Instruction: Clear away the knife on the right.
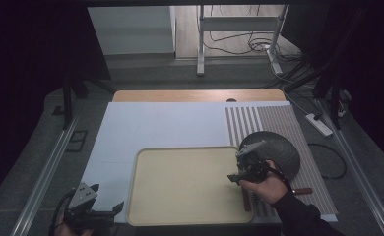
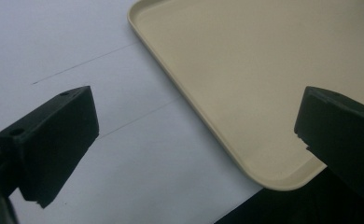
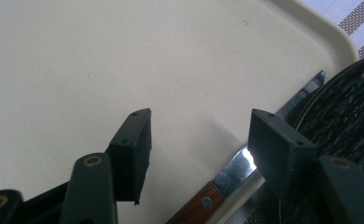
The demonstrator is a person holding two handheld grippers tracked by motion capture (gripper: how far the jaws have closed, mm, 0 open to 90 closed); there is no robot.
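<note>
A beige tray (image 1: 180, 196) lies empty on a white sheet (image 1: 155, 123). A knife (image 3: 234, 172) with a wooden handle (image 1: 246, 200) rests along the tray's right rim, next to a dark round plate (image 1: 278, 150). My right gripper (image 1: 235, 178) hovers over the tray's right edge, and in the right gripper view (image 3: 199, 121) its jaws stand open with nothing between them; the knife blade lies under the right jaw. My left gripper (image 1: 106, 196) is at the tray's near left corner, and in the left gripper view (image 2: 194, 107) its jaws are wide open, empty.
The plate (image 3: 353, 107) sits on a brown-and-white striped mat (image 1: 278, 118) right of the tray (image 3: 124, 56). A short brown handle-like piece (image 1: 304, 191) pokes out beside the right sleeve. The wooden table edge (image 1: 195, 95) runs behind the sheet. Cables and a stand are on the floor beyond.
</note>
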